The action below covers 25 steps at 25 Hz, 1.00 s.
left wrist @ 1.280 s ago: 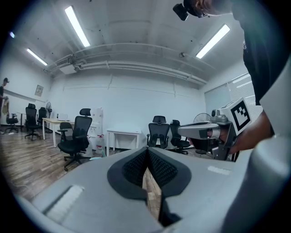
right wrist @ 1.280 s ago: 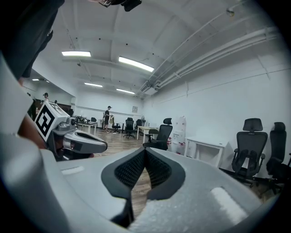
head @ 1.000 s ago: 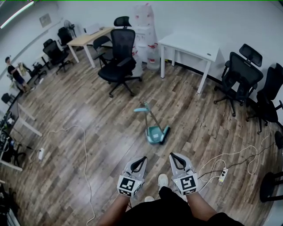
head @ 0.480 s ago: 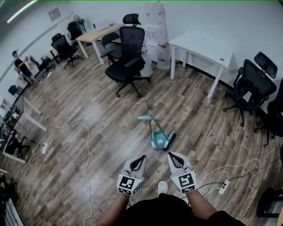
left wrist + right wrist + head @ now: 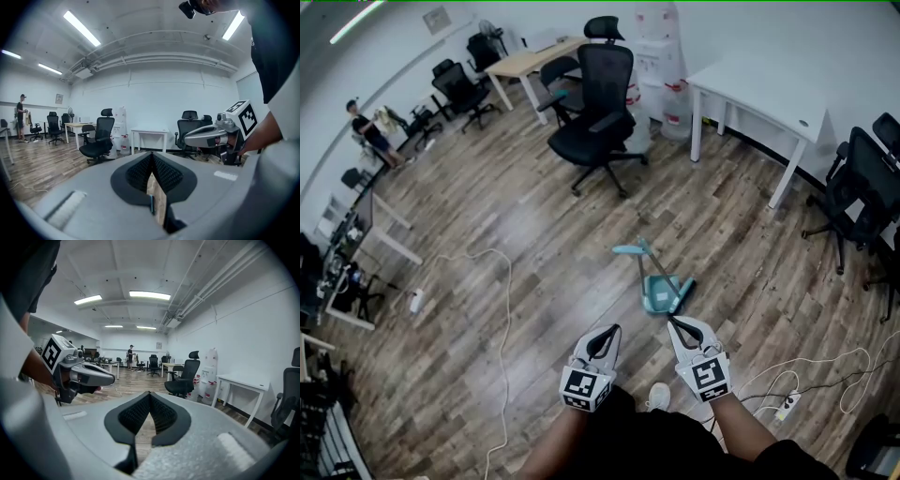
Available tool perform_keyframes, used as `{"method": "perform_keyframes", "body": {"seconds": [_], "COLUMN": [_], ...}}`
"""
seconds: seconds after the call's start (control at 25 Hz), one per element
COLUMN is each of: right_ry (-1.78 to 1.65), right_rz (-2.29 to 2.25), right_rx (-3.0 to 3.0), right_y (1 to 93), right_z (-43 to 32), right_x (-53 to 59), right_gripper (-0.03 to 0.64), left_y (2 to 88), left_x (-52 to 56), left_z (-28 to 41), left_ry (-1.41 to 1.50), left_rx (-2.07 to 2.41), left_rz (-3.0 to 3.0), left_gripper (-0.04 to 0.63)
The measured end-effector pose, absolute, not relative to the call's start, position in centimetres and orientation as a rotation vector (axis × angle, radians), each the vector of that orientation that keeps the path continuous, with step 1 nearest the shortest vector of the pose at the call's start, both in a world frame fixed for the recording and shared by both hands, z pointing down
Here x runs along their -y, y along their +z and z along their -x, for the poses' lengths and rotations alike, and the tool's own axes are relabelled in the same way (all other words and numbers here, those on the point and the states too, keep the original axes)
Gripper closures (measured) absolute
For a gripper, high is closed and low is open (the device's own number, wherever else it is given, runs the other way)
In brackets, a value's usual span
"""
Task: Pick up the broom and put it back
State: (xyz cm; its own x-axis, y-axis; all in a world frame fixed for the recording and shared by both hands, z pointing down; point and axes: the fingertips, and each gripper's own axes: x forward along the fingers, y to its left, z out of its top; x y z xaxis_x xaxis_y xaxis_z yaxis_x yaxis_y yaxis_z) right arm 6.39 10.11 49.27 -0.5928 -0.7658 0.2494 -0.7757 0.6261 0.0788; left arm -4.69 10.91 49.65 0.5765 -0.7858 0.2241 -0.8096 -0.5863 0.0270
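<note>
A: Item one, location?

B: Broom point(image 5: 681, 295), lying on the wood floor point(image 5: 516, 216) at lower centre of the head view, just ahead of the right gripper point(image 5: 673, 323).

A: Grippers?

B: Left gripper point(image 5: 612, 331) and right: jaws together, nothing between them.

A: Handling note?

B: My judgement: open the right jaws wide before reaching, then close on the thin handle, not the head.

A: Legible writing?

B: None. The marker cubes carry patterns only.

The wooden floor point(image 5: 487, 216) is carrying a broom point(image 5: 683, 293) and teal dustpan point(image 5: 659, 293) sitting at the frame's centre. A white cable point(image 5: 506, 323) is snaking down the left, a power strip point(image 5: 787, 406) is lying at lower right, and a black chair point(image 5: 602, 122) is standing near the top.
</note>
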Motion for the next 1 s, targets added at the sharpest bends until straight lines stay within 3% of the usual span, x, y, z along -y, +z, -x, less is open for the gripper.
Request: {"method": "perform_keyframes", "body": {"seconds": [1.0], "right_ry": [0.164], "right_rz": [-1.255], "right_rx": [2.493], "right_y": [50.6], "right_z": [1.0], "right_x": [6.7], "right_gripper": [0.614], "left_y": [50.1], "left_x": [6.8], "left_z": [11.0], "left_ry": [0.305], "left_rx": [1.223], "left_rz": [-2.706], "left_gripper": [0.578]}}
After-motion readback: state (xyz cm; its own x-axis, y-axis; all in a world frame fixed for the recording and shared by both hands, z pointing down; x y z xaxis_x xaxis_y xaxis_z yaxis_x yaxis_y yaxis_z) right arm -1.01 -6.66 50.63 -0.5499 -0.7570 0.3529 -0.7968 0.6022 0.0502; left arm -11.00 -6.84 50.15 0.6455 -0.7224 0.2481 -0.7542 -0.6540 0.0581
